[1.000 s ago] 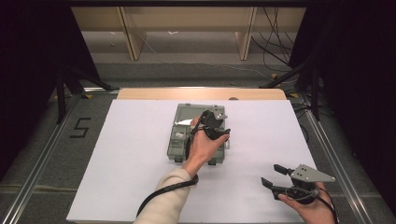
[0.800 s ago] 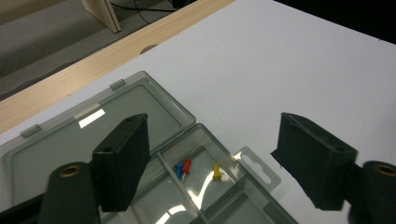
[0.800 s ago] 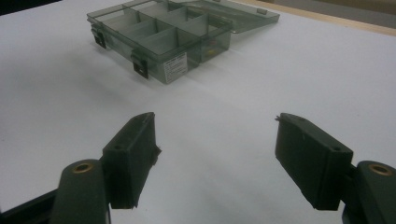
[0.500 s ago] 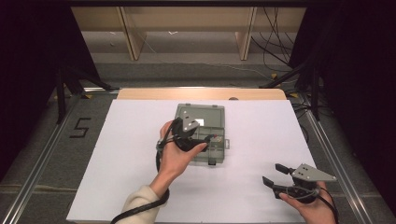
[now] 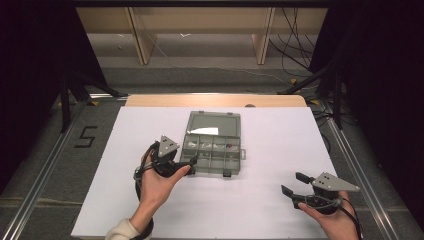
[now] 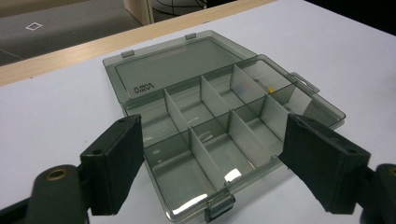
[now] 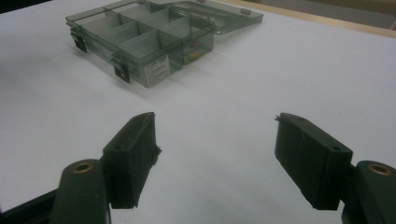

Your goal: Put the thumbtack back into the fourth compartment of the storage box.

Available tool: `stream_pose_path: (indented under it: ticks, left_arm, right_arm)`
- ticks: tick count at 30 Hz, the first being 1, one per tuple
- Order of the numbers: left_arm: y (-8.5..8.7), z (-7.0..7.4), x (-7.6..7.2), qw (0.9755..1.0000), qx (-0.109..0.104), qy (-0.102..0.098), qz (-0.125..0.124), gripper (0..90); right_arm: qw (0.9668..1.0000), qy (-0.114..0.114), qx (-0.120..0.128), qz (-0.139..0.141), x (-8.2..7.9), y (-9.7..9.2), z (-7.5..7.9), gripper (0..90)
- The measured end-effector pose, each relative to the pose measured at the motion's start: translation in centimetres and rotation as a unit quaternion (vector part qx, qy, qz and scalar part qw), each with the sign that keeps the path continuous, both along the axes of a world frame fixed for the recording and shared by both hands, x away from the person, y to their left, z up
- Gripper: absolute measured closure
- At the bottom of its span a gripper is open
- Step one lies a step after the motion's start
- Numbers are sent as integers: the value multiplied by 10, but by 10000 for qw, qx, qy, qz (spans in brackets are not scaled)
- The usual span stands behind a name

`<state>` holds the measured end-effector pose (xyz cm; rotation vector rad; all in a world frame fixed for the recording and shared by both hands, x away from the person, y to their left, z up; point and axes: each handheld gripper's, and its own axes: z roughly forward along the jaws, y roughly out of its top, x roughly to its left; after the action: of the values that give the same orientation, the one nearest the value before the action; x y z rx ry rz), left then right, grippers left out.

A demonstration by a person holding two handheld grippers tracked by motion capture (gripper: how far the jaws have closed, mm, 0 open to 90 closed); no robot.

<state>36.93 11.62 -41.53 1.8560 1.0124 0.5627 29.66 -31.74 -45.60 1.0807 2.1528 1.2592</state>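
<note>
l gripper (image 5: 187, 165) pulled back, jaws opened, box (image 5: 212, 145) label unreadable

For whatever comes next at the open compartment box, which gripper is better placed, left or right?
Probably left. The left gripper sits at the compartment box's near-left edge, jaws open and empty, the compartments right ahead. The right gripper, also open, rests well off to the side on the white table.

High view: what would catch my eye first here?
A smoky clear compartment box lies open mid-table on the white sheet, lid flat behind it, with a few tiny coloured bits in one cell. The left tool sits at its near left corner, jaws wide; the right tool, also open, rests apart near the right edge.
</note>
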Motion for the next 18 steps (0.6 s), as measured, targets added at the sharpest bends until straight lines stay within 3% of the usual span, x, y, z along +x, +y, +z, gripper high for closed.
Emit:
stream_pose_path:
  ticks: [2, 3, 4, 6, 7, 8, 11, 18]
  left_arm:
    - [0, 3, 1, 9999, 0, -101, -36, 198]
    - [-1, 4, 1, 9999, -18, -109, -25, 198]
    - [-1, 5, 1, 9999, -18, -116, -34, 198]
    - [-2, 5, 3, 9999, 1, -134, -76, 198]
    - [-2, 5, 4, 9999, 18, -120, -107, 197]
    - [-2, 4, 4, 9998, 103, -103, -150, 198]
    - [-5, 2, 4, 9999, 18, -30, -106, 198]
    - [-2, 1, 1, 9999, 51, -47, -73, 197]
  right_arm:
    - [9999, -96, 42, -33, 2, 0, -2, 302]
    - [10000, 40, 12, -15, 1, -1, -1, 302]
    - [10000, -46, 63, -23, 2, -1, -3, 302]
    - [10000, 40, 1, -50, 1, -4, -2, 302]
    - [9999, -51, 84, -52, 2, -4, -4, 302]
    - [9999, 3, 88, -67, 1, -5, -3, 302]
    - [9999, -17, 7, -112, 0, -10, -2, 302]
    - [10000, -24, 41, -53, 0, -6, -1, 302]
